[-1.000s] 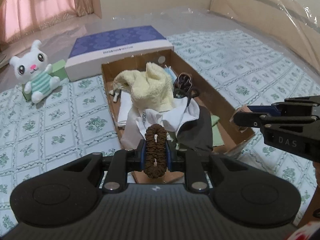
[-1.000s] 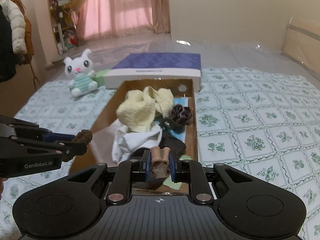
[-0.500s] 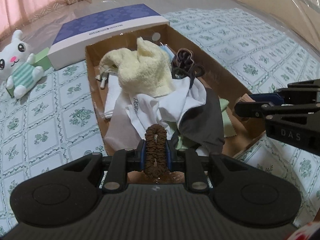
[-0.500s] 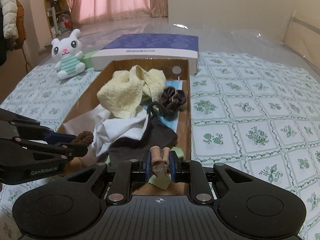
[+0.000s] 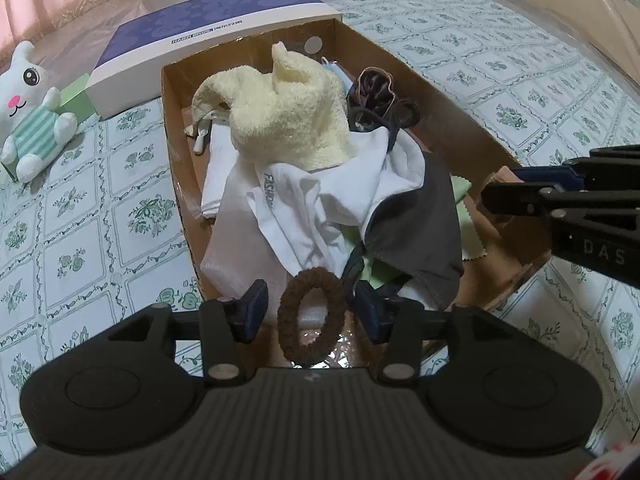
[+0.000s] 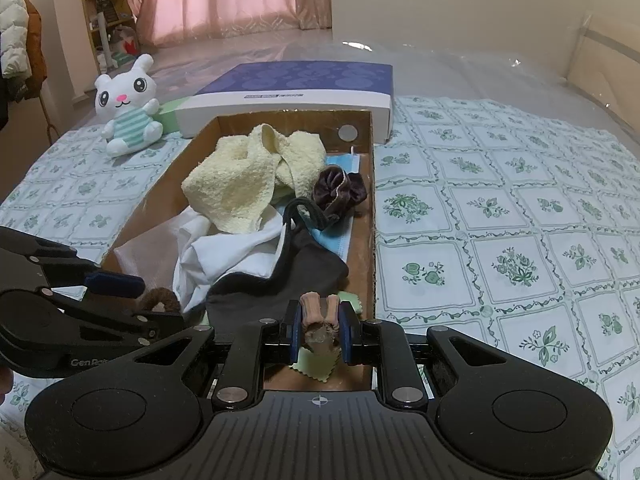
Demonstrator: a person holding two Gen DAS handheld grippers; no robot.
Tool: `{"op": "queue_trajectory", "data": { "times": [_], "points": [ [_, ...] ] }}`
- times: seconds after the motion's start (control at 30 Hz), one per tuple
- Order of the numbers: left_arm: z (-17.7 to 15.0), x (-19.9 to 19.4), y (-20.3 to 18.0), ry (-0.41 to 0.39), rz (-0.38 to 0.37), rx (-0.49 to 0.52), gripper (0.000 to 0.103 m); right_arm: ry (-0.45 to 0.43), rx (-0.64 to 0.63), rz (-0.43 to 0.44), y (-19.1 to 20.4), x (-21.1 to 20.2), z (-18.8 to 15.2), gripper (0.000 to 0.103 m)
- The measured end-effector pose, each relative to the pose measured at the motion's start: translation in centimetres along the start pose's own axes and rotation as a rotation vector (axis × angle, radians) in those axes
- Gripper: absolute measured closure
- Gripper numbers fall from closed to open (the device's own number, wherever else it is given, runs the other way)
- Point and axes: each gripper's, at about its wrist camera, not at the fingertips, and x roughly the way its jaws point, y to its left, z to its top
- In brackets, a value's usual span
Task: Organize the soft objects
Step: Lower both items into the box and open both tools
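Over near end of cardboard box [image 5: 176, 128]: left gripper [image 5: 310, 312] fingers opening, apart now, no longer pinching brown hair tie [image 5: 312, 316], which sits loose between them over clothes pile. Drop underway. Right gripper [image 6: 320, 330] fingers clamped on tan hair tie [image 6: 319, 312], next to drop.

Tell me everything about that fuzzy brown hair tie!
The brown hair tie is a fuzzy, ribbed fabric loop, dark brown, sprung open into an oval with a clear hole in the middle. It sits between the fingers of the left hand-held gripper, whose jaws are opening, so the pads no longer press it. It hangs at the near end of the cardboard box, just above the white cloth piled inside.
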Motion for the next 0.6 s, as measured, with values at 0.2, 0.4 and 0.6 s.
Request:
{"op": "queue_trajectory", "data": {
  "times": [0.2, 0.4, 0.6],
  "points": [
    [0.11, -0.18, 0.12, -0.01, 0.005, 0.007, 0.05, 0.006, 0.0, 0.007, -0.04, 0.35, 0.05, 0.083],
    [0.16, -0.29, 0.19, -0.017, 0.002, 0.011, 0.05, 0.012, -0.005, 0.006, 0.05, 0.72, 0.08, 0.083],
    [0.17, -0.32, 0.28, -0.022, 0.003, 0.009, 0.05, 0.016, -0.011, 0.006, 0.14, 0.91, 0.09, 0.083]
  ]
}}
